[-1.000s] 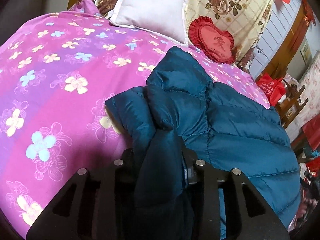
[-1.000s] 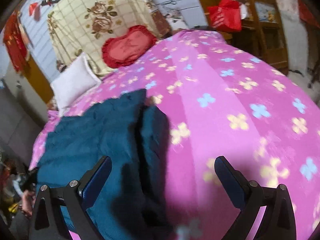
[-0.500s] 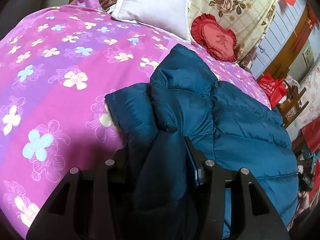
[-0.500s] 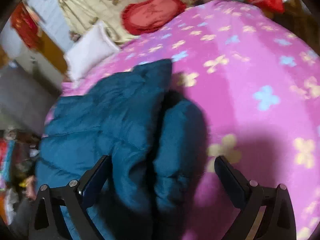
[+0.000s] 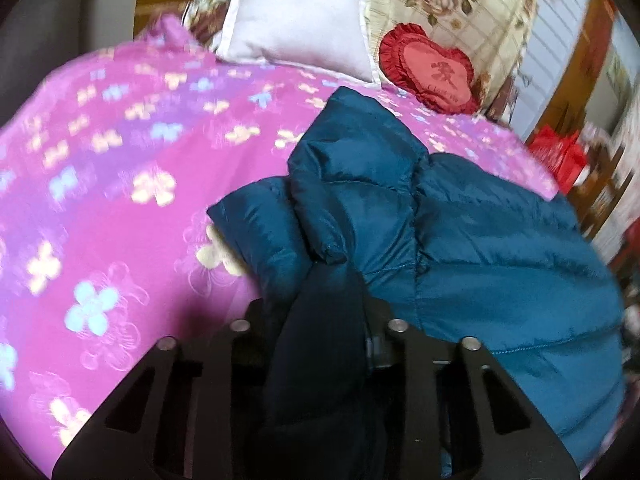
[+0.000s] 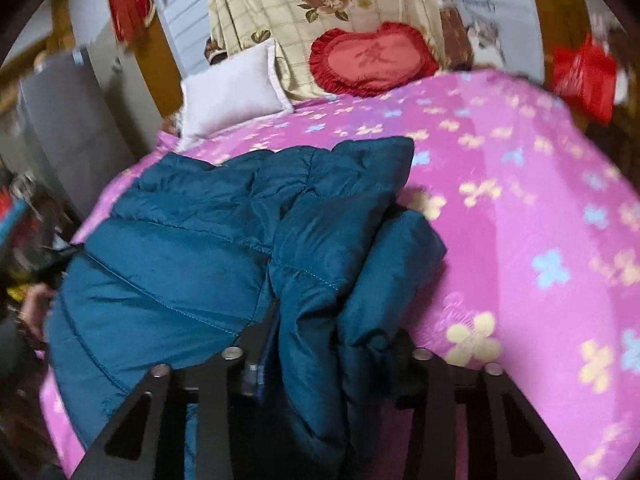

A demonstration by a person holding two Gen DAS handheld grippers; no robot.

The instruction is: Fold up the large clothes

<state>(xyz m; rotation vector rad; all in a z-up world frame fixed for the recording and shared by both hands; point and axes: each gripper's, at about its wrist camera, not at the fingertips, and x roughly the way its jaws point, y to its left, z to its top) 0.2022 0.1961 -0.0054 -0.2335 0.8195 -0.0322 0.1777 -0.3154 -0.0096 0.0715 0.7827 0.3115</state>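
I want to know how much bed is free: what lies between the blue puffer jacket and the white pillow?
Only bare pink flowered bedspread between the puffer jacket and the white pillow, seen in the right wrist view.

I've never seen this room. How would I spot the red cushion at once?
Find the bed with the pink flowered cover and look to its head end, where a cream rose-patterned quilt is propped. The red cushion leans against it, right of the plain white pillow. It alone is heart-shaped, with a ruffled edge.
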